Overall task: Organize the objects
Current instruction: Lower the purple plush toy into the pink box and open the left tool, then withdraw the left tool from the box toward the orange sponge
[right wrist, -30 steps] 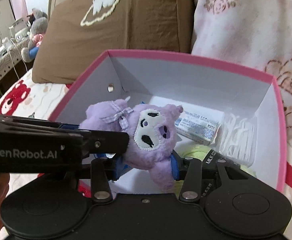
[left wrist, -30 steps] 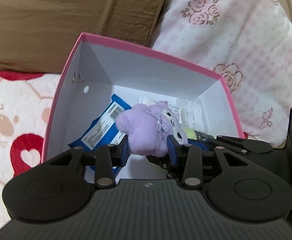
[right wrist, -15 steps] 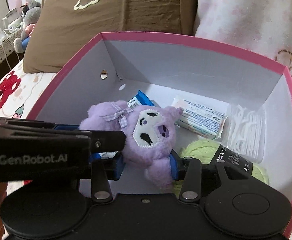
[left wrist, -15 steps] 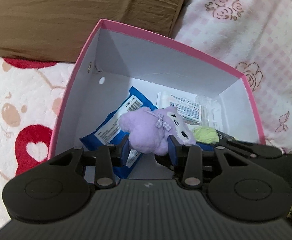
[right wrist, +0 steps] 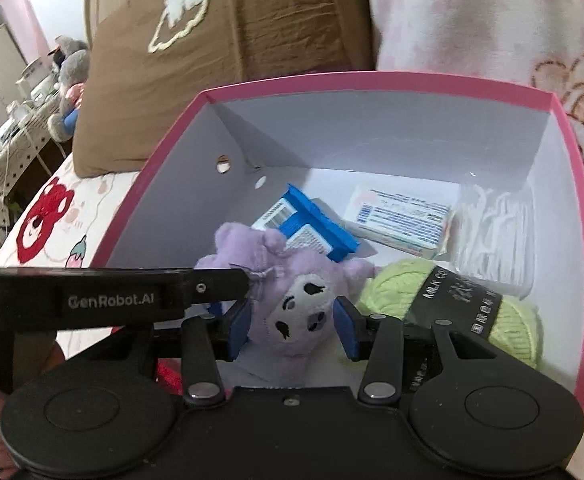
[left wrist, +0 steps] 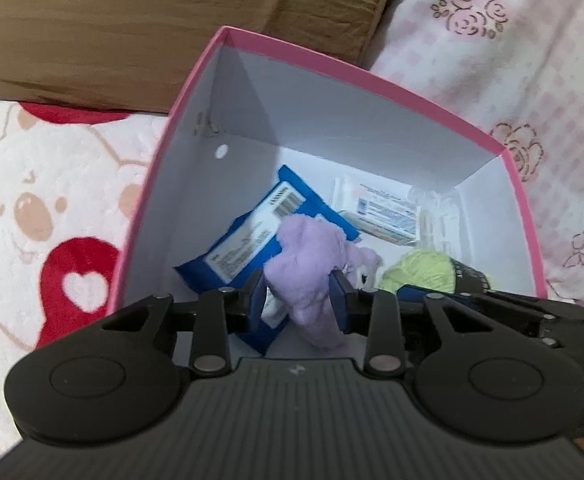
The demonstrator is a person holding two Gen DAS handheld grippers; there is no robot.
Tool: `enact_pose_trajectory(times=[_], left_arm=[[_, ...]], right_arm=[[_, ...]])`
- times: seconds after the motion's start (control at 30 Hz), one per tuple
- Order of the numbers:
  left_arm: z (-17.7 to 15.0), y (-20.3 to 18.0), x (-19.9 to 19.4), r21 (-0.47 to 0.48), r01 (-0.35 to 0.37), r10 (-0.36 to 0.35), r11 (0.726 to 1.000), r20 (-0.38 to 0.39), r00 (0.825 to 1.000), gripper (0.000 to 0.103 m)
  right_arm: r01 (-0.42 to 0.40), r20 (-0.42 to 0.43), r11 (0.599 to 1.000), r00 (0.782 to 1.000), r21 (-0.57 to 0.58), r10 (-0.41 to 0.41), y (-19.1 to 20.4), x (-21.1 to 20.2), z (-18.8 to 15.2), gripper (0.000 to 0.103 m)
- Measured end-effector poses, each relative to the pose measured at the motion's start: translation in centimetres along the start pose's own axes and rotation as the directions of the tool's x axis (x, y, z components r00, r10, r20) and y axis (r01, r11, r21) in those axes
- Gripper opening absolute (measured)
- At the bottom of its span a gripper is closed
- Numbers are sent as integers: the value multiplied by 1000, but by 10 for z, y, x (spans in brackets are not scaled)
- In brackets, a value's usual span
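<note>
A purple plush toy (left wrist: 308, 264) with a white face (right wrist: 300, 304) hangs low inside the pink-rimmed white box (left wrist: 372, 76). My left gripper (left wrist: 298, 300) has the toy's body between its blue pads, and its jaws are closing on it. My right gripper (right wrist: 292, 326) is shut on the toy's head, one pad on each side of the face. In the right wrist view the left gripper's black finger (right wrist: 212, 284) reaches in from the left and touches the toy's bow.
On the box floor lie a blue packet (right wrist: 312, 228), a white packet (right wrist: 400, 216), a clear pack of white picks (right wrist: 492, 232) and a green yarn ball (right wrist: 512, 328). A brown pillow (left wrist: 132, 20) and pink blanket (left wrist: 512, 60) lie behind the box (right wrist: 372, 78).
The plush toy has sunk lower in the box and rolled, its face now tipped down in the right wrist view. The left jaws have narrowed on it.
</note>
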State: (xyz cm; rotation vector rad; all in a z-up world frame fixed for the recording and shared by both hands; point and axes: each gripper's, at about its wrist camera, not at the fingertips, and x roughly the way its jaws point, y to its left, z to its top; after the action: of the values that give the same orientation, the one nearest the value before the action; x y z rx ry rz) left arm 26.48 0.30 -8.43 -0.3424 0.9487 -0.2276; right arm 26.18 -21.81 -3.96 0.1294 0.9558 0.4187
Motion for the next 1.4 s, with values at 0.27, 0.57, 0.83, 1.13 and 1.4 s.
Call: enact_pose_trajectory(times=[0.27, 0.57, 0.83, 1.13, 1.4], left_arm=[[-10, -14, 6, 69, -20, 18, 997, 31, 999, 31], [-2, -16, -18, 114, -88, 75, 990, 109, 991, 31], [9, -19, -59, 127, -83, 73, 988, 78, 994, 35], [-3, -38, -109, 203, -108, 103, 973, 37, 994, 35], [-9, -52, -146, 186, -2, 8, 983, -31, 999, 48]], right_arm=[[42, 22, 998, 999, -54, -40, 3, -1, -7, 48], [33, 85, 998, 996, -61, -27, 7, -25, -14, 48], [66, 136, 986, 990, -156, -44, 39, -71, -29, 52], [84, 129, 976, 990, -199, -59, 54, -108, -27, 61], [117, 145, 955, 986, -272, -80, 73, -141, -39, 75]])
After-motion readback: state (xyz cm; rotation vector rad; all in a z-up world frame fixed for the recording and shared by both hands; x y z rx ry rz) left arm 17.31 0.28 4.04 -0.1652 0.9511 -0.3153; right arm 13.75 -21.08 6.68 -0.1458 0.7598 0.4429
